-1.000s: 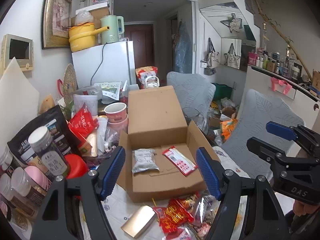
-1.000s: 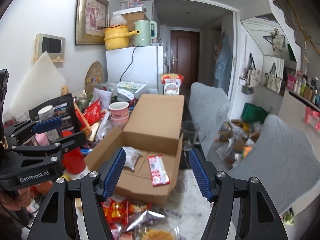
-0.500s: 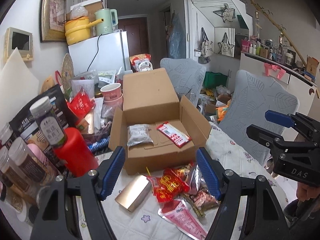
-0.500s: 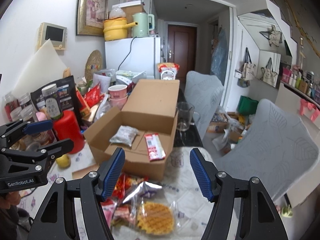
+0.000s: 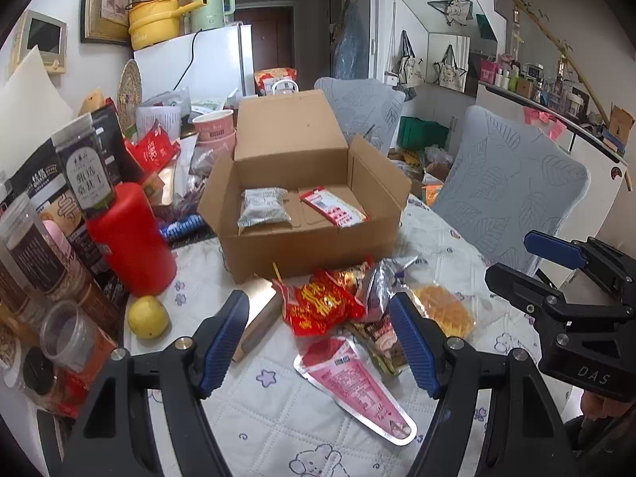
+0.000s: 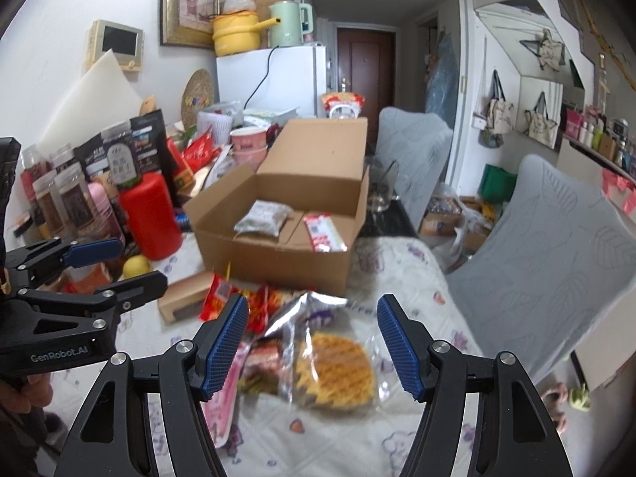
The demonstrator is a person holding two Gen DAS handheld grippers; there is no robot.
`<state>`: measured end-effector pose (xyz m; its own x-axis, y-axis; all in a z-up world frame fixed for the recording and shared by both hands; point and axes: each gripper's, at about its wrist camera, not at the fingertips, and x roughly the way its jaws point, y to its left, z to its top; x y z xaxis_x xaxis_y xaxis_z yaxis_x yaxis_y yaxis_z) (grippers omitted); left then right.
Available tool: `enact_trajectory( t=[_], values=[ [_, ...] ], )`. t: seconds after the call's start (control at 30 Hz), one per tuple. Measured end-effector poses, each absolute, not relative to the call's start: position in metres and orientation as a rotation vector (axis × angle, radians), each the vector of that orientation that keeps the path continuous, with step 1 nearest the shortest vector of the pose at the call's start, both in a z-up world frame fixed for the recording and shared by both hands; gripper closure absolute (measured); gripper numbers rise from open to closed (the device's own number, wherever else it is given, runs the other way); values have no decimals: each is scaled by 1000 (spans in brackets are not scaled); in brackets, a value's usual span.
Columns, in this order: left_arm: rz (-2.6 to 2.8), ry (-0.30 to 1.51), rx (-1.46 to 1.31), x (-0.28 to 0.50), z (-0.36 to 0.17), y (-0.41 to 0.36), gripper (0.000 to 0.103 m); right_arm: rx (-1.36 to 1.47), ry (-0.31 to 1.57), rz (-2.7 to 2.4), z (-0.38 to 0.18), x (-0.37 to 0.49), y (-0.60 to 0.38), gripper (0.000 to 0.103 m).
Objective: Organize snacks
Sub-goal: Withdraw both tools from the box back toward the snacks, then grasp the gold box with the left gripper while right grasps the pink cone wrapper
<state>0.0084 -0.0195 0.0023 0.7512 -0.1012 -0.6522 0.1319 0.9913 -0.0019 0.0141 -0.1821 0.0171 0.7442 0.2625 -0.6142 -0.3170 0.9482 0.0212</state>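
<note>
1. The left hand-held gripper [image 5: 320, 334] hangs with its ribbed blue pads spread wide and empty over a crinkled red snack bag [image 5: 322, 304].
2. The right hand-held gripper [image 6: 312, 344] is likewise spread wide and grips nothing, above a round golden waffle [image 6: 336, 369] in clear wrap.
3. A glossy pink triangular packet [image 5: 355, 391] lies nearest on the quilted white tabletop [image 5: 278, 429].
4. Farther off, an open corrugated cardboard box [image 5: 302, 238] holds a grey pouch [image 5: 262, 206] and a flat red-and-white packet [image 5: 334, 206].
5. To the left stand a smooth red cylindrical bottle [image 5: 129, 238] and a yellow lemon [image 5: 147, 316].
</note>
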Motion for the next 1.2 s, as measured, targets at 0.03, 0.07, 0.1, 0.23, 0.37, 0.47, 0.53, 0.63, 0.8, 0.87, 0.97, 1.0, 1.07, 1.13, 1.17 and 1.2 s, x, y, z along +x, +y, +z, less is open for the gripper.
enact_trajectory(
  t=[0.03, 0.07, 0.1, 0.23, 0.37, 0.47, 0.53, 0.63, 0.8, 0.87, 0.97, 1.0, 1.07, 1.13, 1.17, 1.2],
  values=[
    [-127, 712, 49, 7, -1, -21, 30, -82, 665, 317, 13, 13, -183, 35],
    [-126, 717, 58, 5, -6, -23, 30, -76, 675, 316, 8, 11, -183, 35],
    [-125, 722, 62, 4, -9, -24, 30, -74, 683, 316, 5, 10, -183, 35],
    [-146, 779, 51, 1, -29, -28, 30, -68, 713, 305, -11, 7, -183, 35],
    [-152, 823, 12, -2, -45, -27, 30, -48, 748, 304, -26, 2, -185, 35],
    [-152, 850, -19, -6, -57, -22, 30, -39, 769, 318, -36, -3, -186, 35],
    [-149, 865, -32, -8, -63, -18, 30, -42, 778, 331, -42, -6, -184, 35],
    [-139, 881, -47, -10, -69, -10, 30, -41, 794, 356, -49, -13, -181, 35],
    [-111, 894, -73, -12, -73, 8, 30, -33, 828, 434, -59, -19, -169, 35],
    [-98, 896, -79, -13, -73, 14, 30, -16, 840, 463, -63, -19, -164, 35],
    [-79, 902, -83, -14, -75, 24, 30, 15, 864, 508, -68, -15, -155, 35],
    [-75, 904, -84, -14, -75, 27, 30, 17, 870, 518, -70, -14, -151, 35],
    [-62, 908, -86, -14, -77, 33, 30, 19, 889, 538, -76, -10, -145, 35],
    [-51, 911, -89, -14, -78, 38, 30, 23, 914, 556, -83, -4, -137, 35],
    [-47, 913, -94, -14, -79, 42, 30, 23, 926, 560, -86, -1, -134, 35],
    [-44, 914, -99, -14, -80, 45, 30, 22, 935, 562, -89, 2, -131, 35]
  ],
)
